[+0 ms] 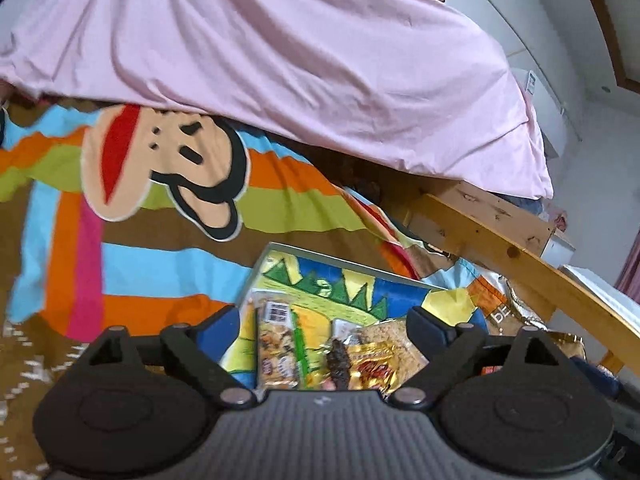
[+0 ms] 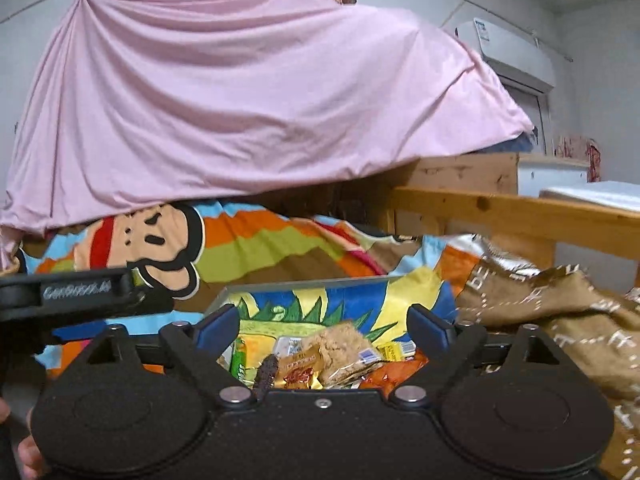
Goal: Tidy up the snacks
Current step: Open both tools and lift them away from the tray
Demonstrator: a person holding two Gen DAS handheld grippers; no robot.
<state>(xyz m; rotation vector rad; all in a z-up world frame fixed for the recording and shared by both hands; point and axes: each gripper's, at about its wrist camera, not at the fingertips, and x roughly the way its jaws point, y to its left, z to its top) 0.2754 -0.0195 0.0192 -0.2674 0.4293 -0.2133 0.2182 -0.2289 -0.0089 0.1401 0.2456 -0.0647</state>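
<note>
Left wrist: left gripper (image 1: 326, 326) spread wide, empty; between fingers, cartoon-printed box (image 1: 320, 280) holding mixed snack packets (image 1: 280, 348). Right gripper (image 2: 326, 326) likewise wide, empty.

Pink sheet (image 2: 248, 112) — striped monkey blanket (image 1: 160, 216)

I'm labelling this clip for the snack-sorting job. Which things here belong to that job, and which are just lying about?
Belongs to the job:
- colourful box
- snack packets inside it
- dark snack stick
- left claw and right claw, both open, nothing between the jaws

Just lying about:
- pink sheet
- striped cartoon blanket
- brown blanket
- wooden bed rail
- air conditioner
</note>
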